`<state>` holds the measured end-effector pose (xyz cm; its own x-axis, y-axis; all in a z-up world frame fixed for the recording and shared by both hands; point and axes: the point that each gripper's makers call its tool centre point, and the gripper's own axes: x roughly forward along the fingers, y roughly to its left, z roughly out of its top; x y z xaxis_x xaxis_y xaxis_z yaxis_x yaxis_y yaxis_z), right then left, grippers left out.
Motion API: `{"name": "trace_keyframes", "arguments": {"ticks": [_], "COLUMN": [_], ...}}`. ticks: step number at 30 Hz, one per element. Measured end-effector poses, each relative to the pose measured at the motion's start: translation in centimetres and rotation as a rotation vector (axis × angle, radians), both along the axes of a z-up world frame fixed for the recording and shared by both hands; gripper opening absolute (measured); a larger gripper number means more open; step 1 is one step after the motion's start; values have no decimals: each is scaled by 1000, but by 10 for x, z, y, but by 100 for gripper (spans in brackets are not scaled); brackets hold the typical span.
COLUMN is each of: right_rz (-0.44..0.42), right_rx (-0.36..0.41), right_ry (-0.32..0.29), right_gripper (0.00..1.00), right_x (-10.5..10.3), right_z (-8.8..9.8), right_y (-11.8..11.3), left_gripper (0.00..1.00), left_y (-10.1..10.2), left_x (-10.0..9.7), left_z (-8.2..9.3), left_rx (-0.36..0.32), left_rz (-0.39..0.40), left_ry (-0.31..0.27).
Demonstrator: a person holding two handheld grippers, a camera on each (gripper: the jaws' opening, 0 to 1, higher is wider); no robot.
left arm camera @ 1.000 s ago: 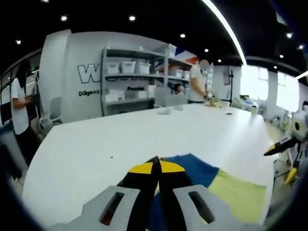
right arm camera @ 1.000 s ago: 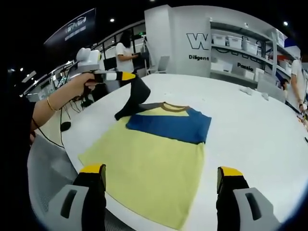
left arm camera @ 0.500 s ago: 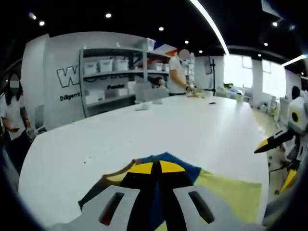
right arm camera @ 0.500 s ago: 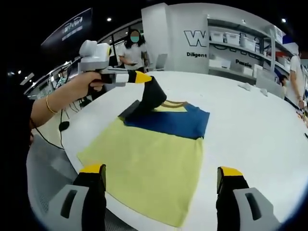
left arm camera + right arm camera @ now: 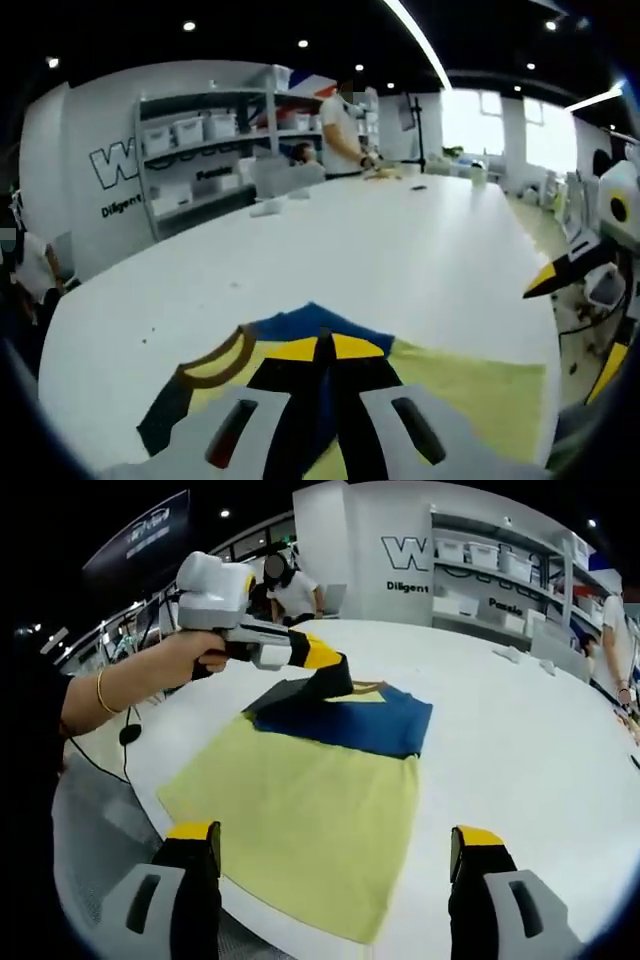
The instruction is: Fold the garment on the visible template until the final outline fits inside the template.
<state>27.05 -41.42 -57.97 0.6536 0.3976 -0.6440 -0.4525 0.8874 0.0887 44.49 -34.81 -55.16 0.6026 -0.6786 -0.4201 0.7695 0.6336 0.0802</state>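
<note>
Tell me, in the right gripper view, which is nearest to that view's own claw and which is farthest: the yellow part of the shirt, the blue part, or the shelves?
1. Yellow part: spread on the table just ahead of the right claw, between its open jaws.
2. Blue part: beyond the yellow, at the collar end, where the left claw holds the dark sleeve.
3. Shelves: by the back wall, upper right.

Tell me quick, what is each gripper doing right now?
Left gripper: shut on the shirt's dark sleeve, lifting it.
Right gripper: open, holding nothing, above the shirt.
</note>
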Motion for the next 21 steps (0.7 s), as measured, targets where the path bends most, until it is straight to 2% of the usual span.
{"name": "trace_keyframes", "arguments": {"ticks": [9, 17, 19, 21], "right_rz": [-7, -11, -16, -16], "right_rx": [-5, -4, 5, 6], "right_ry": [11, 15, 11, 9], "right_gripper": [94, 94, 95, 95], "right_x": [-4, -6, -5, -4], "right_z": [-4, -6, -4, -4], "right_y": [-1, -2, -2, -1], "left_gripper": [0, 0, 5, 19], "left_y": [-14, -24, -25, -22], "left_x": [-11, -17, -18, -16], "left_z": [-25, -28, -24, -19], "left_rx": [49, 25, 9, -6], "left_rz": [-45, -71, -76, -63], "left_ry": [18, 32, 32, 32]}}
